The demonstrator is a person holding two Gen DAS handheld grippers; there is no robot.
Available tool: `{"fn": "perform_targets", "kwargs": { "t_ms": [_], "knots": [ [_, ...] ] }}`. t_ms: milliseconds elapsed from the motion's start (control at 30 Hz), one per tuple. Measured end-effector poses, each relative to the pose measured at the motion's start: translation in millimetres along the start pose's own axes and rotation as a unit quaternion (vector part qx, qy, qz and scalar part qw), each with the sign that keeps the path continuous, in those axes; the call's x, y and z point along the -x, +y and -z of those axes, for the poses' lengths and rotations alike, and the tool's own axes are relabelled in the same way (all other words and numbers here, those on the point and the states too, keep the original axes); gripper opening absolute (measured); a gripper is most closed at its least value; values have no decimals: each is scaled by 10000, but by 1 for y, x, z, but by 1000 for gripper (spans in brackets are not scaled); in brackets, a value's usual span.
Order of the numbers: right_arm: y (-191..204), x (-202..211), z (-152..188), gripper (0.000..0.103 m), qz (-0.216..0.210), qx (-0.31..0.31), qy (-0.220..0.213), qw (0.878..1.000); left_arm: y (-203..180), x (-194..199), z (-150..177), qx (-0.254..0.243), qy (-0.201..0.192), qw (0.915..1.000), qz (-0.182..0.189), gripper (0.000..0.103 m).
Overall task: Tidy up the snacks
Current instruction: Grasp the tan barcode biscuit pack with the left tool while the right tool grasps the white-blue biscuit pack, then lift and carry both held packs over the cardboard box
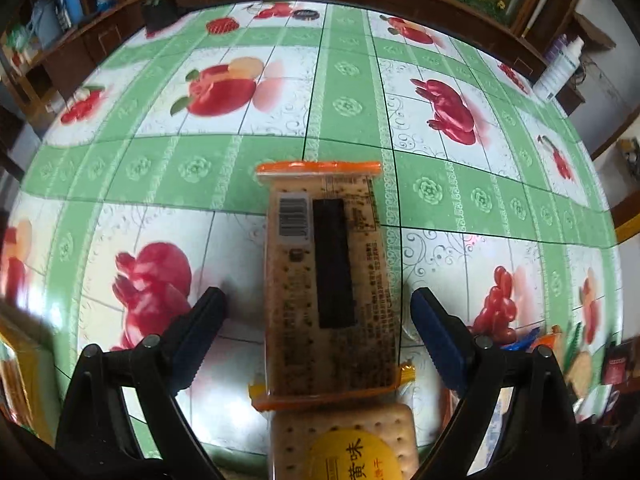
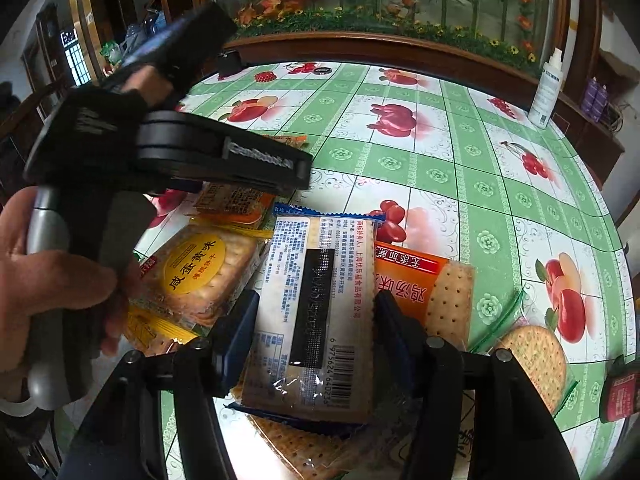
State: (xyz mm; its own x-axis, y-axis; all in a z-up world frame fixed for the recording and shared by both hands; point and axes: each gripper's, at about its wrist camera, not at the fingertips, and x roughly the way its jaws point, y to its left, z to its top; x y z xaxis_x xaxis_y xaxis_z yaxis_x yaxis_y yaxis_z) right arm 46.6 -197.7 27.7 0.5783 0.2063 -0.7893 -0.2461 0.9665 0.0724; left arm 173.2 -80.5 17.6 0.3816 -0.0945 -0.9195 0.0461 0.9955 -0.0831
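In the left wrist view, an orange-edged cracker pack [image 1: 328, 276] lies back side up on the fruit-print tablecloth [image 1: 440, 200]. My left gripper [image 1: 320, 316] is open and straddles it, with both pads clear of its sides. A yellow-label cracker pack [image 1: 344, 448] lies just below it. In the right wrist view, my right gripper [image 2: 316, 304] is shut on a blue-edged cracker pack [image 2: 320, 256], the pads pressing its long sides. That pack sits over other packs. A hand [image 2: 48, 280] holds the left gripper's body [image 2: 180, 152] at the upper left.
Around the blue-edged pack lie a yellow-label cracker pack [image 2: 200, 276], an orange pack [image 2: 420, 284] and a round cracker in a zip bag [image 2: 536, 360]. A white spray bottle [image 2: 546, 88] stands at the table's far right edge. A wooden ledge [image 2: 380, 48] runs behind the table.
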Motion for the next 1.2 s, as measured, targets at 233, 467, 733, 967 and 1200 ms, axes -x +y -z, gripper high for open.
{"fn": "perform_targets", "kwargs": {
  "t_ms": [233,467,733,967,1200],
  "knots": [
    [-1,2,1,57,-79,-33,-47,10000,2,3,2,-274,-104,9995,-137,70],
    [-3,9,3,55,-245,-155,-131,9995,27,13,9,-138,-90,9999,39,57],
    [-2,20,8,55,-388,-289,-239,9985,49,39,22,11,-318,9994,166,56],
    [7,37,10,55,-456,-276,-400,9978,57,68,42,-64,-556,9982,225,56],
    [17,50,11,55,-621,-252,-519,9964,59,102,70,-166,-854,9959,230,56]
  ]
}}
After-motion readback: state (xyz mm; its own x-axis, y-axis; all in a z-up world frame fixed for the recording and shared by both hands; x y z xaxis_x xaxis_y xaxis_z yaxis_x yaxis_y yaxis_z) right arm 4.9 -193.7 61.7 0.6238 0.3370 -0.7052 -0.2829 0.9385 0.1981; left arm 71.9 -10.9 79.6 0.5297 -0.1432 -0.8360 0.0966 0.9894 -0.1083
